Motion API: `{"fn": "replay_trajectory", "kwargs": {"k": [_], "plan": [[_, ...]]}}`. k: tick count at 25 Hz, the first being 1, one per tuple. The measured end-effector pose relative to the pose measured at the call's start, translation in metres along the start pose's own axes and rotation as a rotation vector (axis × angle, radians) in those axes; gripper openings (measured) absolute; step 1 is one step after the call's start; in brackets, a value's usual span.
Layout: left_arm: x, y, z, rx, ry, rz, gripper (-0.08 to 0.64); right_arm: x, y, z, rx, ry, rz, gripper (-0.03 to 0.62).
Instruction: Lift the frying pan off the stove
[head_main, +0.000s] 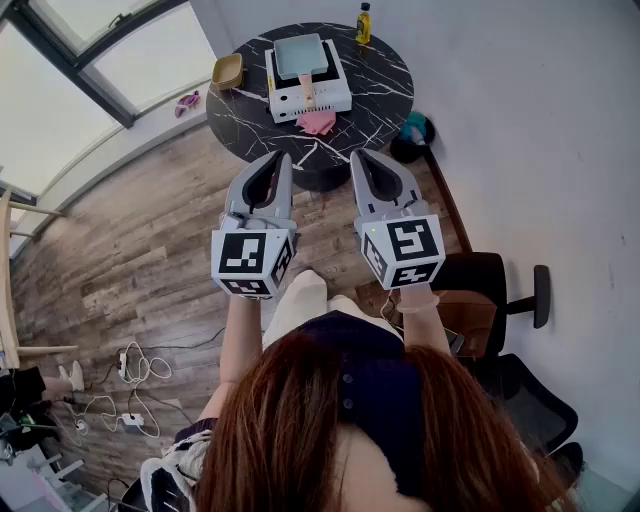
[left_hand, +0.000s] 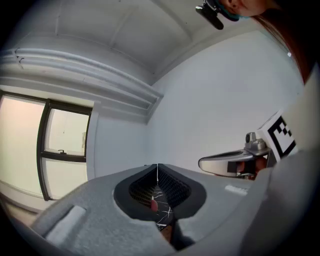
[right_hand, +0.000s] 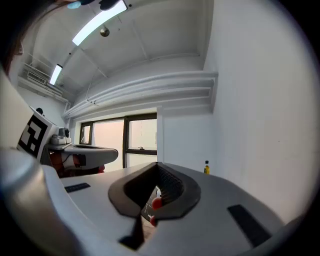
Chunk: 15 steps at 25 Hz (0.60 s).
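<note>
A square pale-green frying pan with an orange handle sits on a white stove on the round black marble table. Both grippers are held level, side by side, short of the table's near edge and well apart from the pan. My left gripper is shut, its jaws meeting with nothing between them. My right gripper is also shut and empty. Each gripper view shows the other gripper beside it.
A pink cloth lies in front of the stove. On the table stand a yellow bowl at the left and an oil bottle at the back. An office chair is at the right; cables lie on the wooden floor.
</note>
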<state>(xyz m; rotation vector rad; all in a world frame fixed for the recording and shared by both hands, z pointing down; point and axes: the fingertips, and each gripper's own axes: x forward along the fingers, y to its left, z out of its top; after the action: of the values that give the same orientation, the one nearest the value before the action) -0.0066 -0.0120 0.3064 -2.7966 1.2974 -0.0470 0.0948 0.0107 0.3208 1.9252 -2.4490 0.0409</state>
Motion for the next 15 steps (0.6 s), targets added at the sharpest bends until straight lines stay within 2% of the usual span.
{"fn": "replay_trajectory", "kwargs": {"k": [15], "plan": [[0.018, 0.045, -0.009, -0.018, 0.011, -0.017, 0.014, 0.043, 0.011, -0.005, 0.052, 0.030, 0.001, 0.008]]}}
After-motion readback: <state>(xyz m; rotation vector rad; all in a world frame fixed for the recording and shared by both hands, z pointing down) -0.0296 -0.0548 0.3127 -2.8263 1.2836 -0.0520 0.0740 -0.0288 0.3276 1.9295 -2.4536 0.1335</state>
